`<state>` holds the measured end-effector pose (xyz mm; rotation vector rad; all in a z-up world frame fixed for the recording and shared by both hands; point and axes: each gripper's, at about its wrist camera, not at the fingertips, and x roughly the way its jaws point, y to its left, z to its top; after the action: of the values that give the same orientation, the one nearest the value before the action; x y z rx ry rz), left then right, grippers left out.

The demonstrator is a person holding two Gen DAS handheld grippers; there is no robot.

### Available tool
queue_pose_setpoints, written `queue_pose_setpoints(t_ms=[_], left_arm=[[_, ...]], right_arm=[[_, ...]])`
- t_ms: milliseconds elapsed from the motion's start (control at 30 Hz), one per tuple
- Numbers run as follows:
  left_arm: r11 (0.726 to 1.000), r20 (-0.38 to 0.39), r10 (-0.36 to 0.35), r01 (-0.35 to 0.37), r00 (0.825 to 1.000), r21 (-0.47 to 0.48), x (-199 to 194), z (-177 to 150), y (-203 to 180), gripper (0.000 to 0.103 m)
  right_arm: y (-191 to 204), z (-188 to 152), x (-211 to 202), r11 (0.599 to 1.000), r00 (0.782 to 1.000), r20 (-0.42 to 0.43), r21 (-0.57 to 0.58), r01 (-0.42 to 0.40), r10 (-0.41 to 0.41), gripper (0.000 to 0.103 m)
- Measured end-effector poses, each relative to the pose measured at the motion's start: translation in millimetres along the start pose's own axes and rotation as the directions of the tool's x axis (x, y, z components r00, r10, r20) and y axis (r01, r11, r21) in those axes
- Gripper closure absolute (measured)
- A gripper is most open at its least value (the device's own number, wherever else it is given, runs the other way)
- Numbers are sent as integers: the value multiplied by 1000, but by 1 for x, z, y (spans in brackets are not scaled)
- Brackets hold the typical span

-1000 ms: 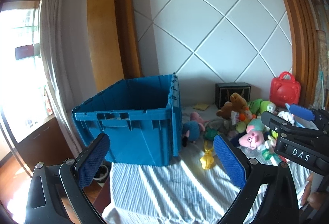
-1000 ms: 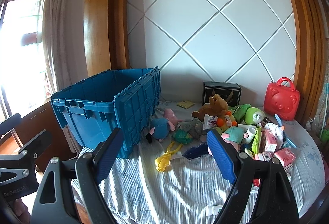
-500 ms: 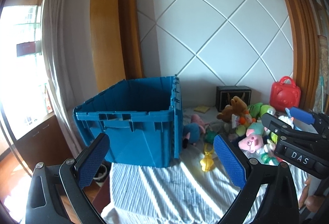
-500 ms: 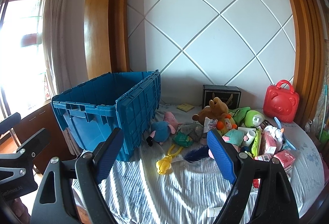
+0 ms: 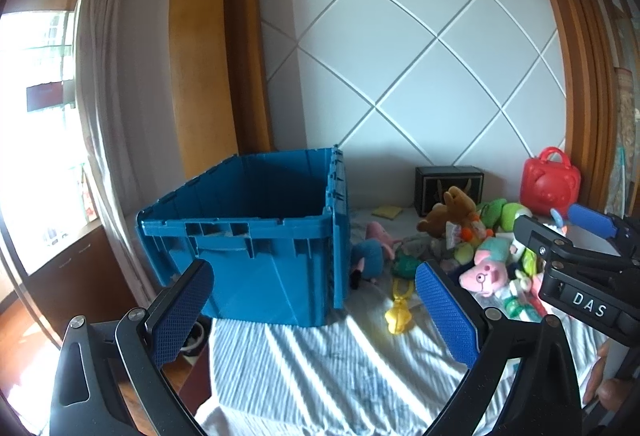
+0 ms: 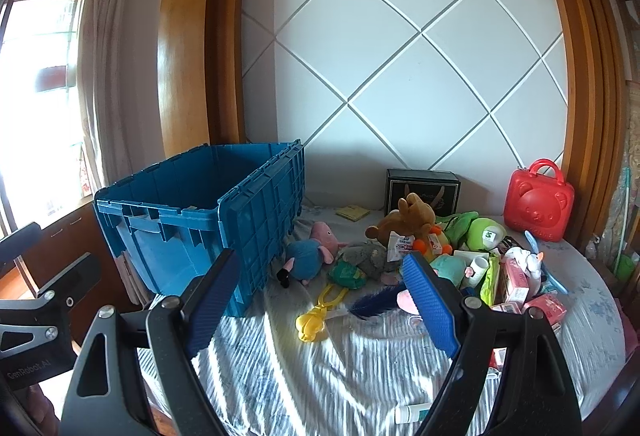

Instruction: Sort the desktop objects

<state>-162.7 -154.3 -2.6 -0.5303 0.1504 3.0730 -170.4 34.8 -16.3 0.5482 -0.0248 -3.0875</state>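
A large open-topped blue plastic crate [image 6: 208,220] stands at the left end of the table [image 6: 320,368], which is covered in a striped white cloth; what lies inside is hidden by its walls. To its right sits a heap of soft toys [image 6: 420,236] and packets, with a yellow plastic toy [image 6: 314,320] lying nearest. The left tool [image 5: 314,310] and right tool [image 6: 320,300] both hover with jaws wide and empty above bare cloth at the near edge.
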Motion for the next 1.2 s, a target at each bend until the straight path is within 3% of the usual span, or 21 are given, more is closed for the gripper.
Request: queue_pose_setpoints(t_ms=[1200], left_arm=[[1000,-20,-22,22,1000,9,6,2,-3,1]], right_arm=[[-5,2,-2,1000,1000,-8,-3,13,-13,20]])
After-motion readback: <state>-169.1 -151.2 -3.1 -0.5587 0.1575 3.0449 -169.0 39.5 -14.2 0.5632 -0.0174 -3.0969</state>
